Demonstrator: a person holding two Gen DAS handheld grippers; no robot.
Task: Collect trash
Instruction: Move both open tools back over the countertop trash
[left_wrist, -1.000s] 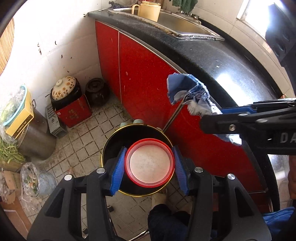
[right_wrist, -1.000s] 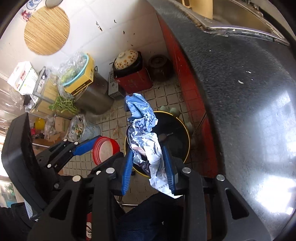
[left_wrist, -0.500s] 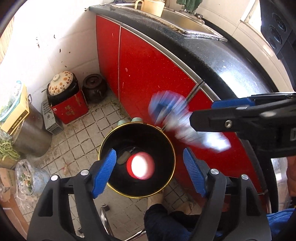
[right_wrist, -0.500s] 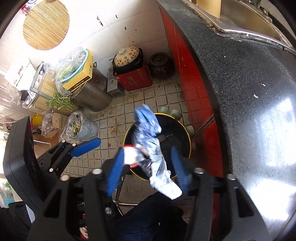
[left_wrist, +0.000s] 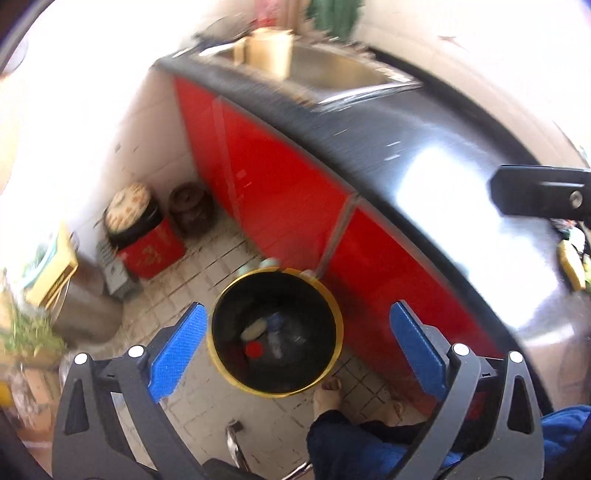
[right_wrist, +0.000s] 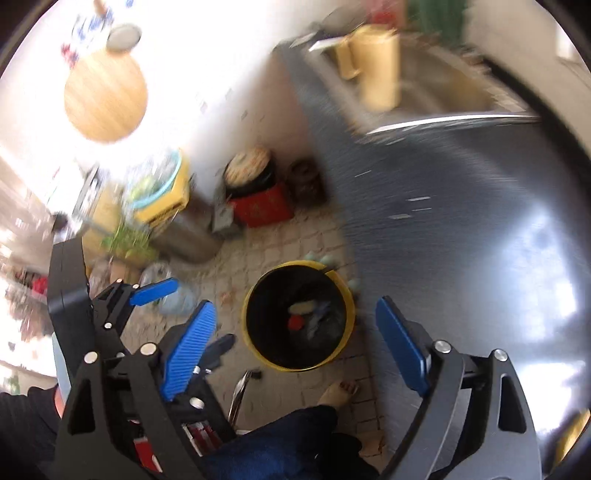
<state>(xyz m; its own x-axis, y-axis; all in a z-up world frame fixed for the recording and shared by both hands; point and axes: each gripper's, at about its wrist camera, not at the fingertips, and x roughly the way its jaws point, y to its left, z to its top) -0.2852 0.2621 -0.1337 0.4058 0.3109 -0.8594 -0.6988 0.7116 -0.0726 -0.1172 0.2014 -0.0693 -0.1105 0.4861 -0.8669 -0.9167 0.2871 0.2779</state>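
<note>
Your left gripper (left_wrist: 297, 349) hangs over the bin (left_wrist: 275, 332) in the lower centre of the left wrist view, its blue pads spread about as wide as they go, having just been opening — nothing sits between them but the view down into the bin. Your right gripper (right_wrist: 295, 349) is the same story in its own view: jaws have just been opening, now wide apart and empty, with the yellow-rimmed bin framed between the pads. Both pieces of trash lie at the bottom of the bin: the red lid (left_wrist: 254, 349) shows as a small red disc near the middle, and the crumpled blue-and-white wrapper (left_wrist: 275, 332) lies just beside it to the right, next to a pale oval scrap. The bin stands on the tiled floor (left_wrist: 207, 266) close against the red cabinet front (left_wrist: 280, 184), below the dark counter (right_wrist: 461, 206). Both pictures are blurred — finer detail inside the bin cannot be made out. Your bare foot (right_wrist: 341, 391) shows just below the bin.
</note>
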